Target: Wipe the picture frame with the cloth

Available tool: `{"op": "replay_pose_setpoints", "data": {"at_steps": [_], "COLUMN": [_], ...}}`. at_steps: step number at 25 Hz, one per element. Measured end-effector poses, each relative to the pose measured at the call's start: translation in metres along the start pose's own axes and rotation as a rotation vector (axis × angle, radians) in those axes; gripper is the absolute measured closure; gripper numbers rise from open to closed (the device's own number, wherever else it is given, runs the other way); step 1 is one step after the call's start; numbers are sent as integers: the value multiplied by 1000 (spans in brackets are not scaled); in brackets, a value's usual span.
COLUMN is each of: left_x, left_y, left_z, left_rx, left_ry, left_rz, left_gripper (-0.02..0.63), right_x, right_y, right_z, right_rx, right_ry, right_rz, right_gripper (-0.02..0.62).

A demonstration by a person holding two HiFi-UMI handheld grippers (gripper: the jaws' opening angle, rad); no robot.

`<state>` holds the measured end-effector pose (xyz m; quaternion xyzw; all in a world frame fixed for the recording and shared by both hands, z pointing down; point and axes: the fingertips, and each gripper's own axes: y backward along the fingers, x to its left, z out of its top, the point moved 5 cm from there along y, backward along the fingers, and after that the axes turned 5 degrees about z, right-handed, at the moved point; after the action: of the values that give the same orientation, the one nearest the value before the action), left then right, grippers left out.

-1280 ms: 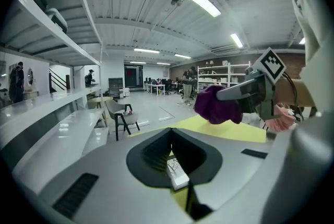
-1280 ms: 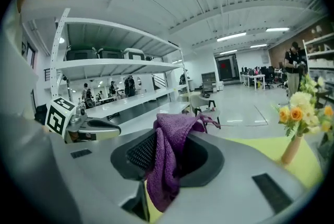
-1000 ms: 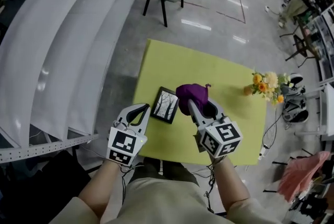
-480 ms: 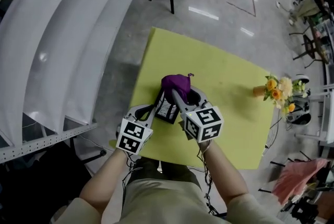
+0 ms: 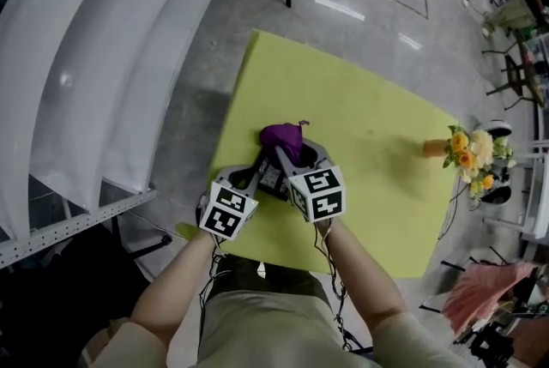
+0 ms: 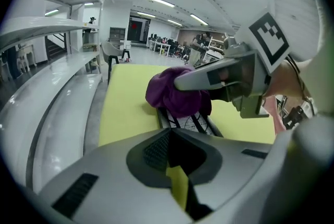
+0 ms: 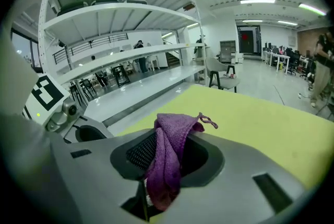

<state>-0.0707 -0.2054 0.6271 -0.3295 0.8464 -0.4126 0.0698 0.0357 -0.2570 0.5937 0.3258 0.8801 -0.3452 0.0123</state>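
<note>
A large hall with tall white shelving and a grey floor is surrounding a yellow-green table. A black-edged rectangular picture frame with a bare-branch print is lying flat near the table's near left edge. A bunched purple microfibre cloth is sitting on the far part of the frame, covering that end. The right gripper is pinching the cloth, its jaws clamped on the folds. The left gripper is hovering just beside the frame's near left side; its jaws are drawn together with nothing between them, and whether they are touching the frame cannot be told. The wiping looks to be under way at most. The cloth is in place on the picture, while the near stretch of glass is showing uncovered and probably has yet to be gone over.
</note>
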Motion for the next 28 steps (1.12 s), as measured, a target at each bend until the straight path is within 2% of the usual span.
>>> {"op": "replay_pose_setpoints", "data": {"at_steps": [7,12,16,20,24,28], "left_x": [3,5,5,4,1,-2], "left_y": [-4,-5,-4,-4,4,12], "left_z": [-2,-4,-5,-6,-7,-13], "left_rx": [-13,-16,-30,-18,-49,-41], "left_ry": [18,53,71,27,35,29], "left_rz": [-35,-52,-54,-42,-50,-68], "left_gripper": [598,598,598,598,598,598], "right_x": [-16,-35,-53,-43,-10,15], "right_y": [11,32,56,76,73,43], "right_z": [-17,-34,-46,-29,0,7], "right_rx": [55,119,132,34,-63,-76], "right_ry": [6,19,-40,-93,-73,-57], "right_rz": [-47,-116,-150,-108,-21,70], "right_gripper": [474,476,479,482,482,480]}}
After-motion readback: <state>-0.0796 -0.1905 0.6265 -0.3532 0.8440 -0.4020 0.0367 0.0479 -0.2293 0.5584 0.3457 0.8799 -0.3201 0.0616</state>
